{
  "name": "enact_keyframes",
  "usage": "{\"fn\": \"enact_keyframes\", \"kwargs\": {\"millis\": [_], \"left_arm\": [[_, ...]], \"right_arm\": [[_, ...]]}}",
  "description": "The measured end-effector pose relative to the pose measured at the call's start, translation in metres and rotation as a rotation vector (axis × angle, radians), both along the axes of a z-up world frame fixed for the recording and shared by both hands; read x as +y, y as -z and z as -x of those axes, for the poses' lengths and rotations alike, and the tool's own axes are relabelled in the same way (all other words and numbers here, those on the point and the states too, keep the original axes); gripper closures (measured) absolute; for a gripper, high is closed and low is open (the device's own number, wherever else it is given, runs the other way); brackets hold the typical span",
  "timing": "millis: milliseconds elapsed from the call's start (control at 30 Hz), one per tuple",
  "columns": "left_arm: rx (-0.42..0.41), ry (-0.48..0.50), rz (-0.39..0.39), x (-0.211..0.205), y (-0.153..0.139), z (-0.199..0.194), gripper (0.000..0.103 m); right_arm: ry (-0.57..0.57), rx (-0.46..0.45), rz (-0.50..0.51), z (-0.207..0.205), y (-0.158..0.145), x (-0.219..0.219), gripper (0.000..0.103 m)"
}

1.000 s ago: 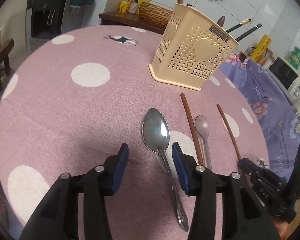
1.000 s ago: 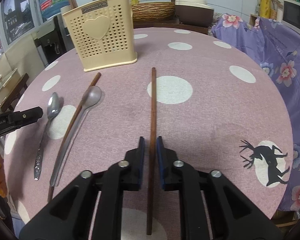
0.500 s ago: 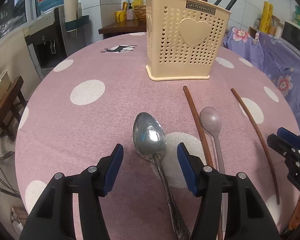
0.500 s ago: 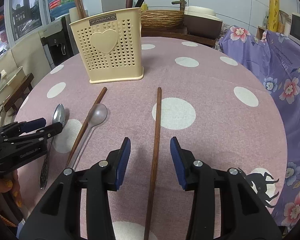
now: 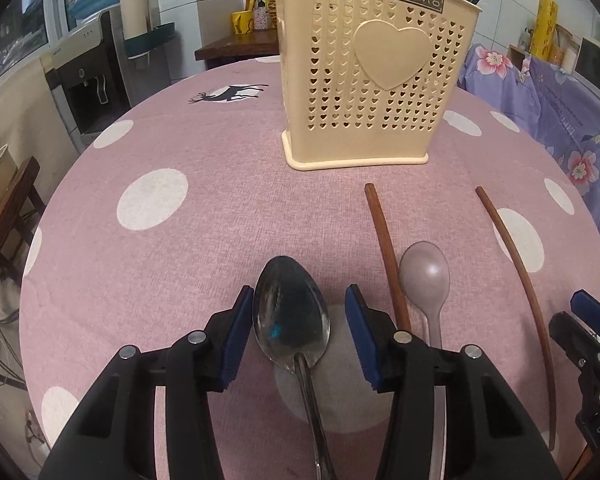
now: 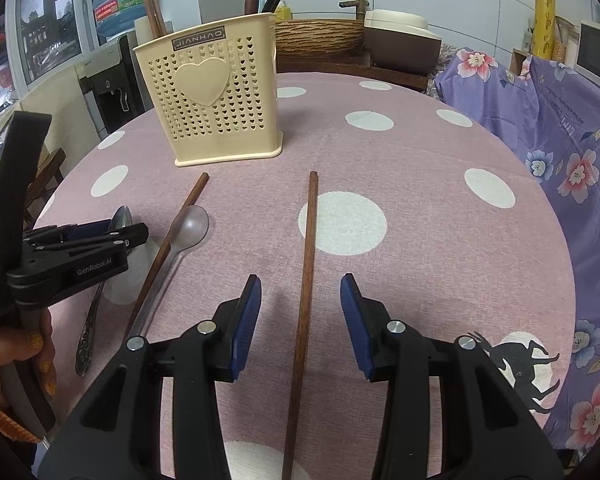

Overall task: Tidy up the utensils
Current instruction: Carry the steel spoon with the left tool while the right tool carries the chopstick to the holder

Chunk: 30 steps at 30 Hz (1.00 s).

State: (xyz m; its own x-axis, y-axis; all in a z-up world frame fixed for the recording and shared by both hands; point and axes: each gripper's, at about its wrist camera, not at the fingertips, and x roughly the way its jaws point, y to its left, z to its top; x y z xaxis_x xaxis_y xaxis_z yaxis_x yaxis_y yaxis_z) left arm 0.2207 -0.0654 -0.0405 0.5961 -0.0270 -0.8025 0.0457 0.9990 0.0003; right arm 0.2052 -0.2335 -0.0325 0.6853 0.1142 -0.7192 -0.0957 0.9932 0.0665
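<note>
A: How is the left claw (image 5: 296, 330) seen to be set?

B: It is held spread, its ribbed blue pads on either side of the bowl of a polished steel spoon (image 5: 291, 312) that is laid flat on the bench (image 5: 204, 240). The left pad appears to be just beside the bowl's edge, while a gap is left at the right pad; nothing is pinched. The spoon's embossed handle (image 6: 86, 334) can be made out in the right wrist view.

A: And the right claw (image 6: 301, 322)?

B: It is likewise spread wide, and a long, slender dark wooden chopstick (image 6: 305, 280) is framed between its pads without being touched.

A: What else is laid out?

B: A second brown wooden chopstick (image 5: 386, 256) and a matte, pale mauve plastic spoon (image 5: 425, 276) are placed side by side between the two claws, close together or touching. The bench is covered by a woven pink cloth with white polka dots and a black deer print (image 5: 228, 92).

A: Where is the holder found?

B: A cream plastic utensil basket (image 5: 376, 80), perforated with small hearts and fronted by a raised heart, is stood upright beyond the utensils, well apart from both claws. Dark handles are seen rising from it.
</note>
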Motion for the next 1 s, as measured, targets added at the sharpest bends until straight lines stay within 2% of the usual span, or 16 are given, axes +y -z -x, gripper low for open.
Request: {"fn": "enact_keyframes", "kwargs": {"millis": [100,233,433,500,667,933,1000], "left_arm": [[0.007,0.020,0.001,-0.003,-0.001,-0.003,0.066],[0.012,0.034,0.024,-0.003,-0.002,-0.003,0.066],[0.007,0.026,0.052,0.002,-0.002,0.000,0.065],[0.006,0.026,0.051,0.001,-0.002,0.001,0.065],[0.004,0.012,0.059,0.004,-0.002,0.007,0.055],[0.003,0.001,0.013,0.000,-0.001,0.000,0.055],[0.004,0.000,0.016,-0.001,-0.001,-0.001,0.059]], "right_arm": [[-0.010,0.008,-0.001,-0.005,-0.001,0.000,0.061],[-0.043,0.023,-0.008,-0.027,-0.005,0.002,0.061],[-0.063,0.092,0.009,-0.073,0.001,0.009,0.061],[-0.047,0.113,0.029,-0.085,0.005,0.010,0.068],[-0.031,0.157,0.042,-0.103,0.014,0.012,0.078],[-0.002,0.142,0.061,-0.112,0.017,0.015,0.093],[0.002,0.142,0.061,-0.113,0.017,0.015,0.095]]}}
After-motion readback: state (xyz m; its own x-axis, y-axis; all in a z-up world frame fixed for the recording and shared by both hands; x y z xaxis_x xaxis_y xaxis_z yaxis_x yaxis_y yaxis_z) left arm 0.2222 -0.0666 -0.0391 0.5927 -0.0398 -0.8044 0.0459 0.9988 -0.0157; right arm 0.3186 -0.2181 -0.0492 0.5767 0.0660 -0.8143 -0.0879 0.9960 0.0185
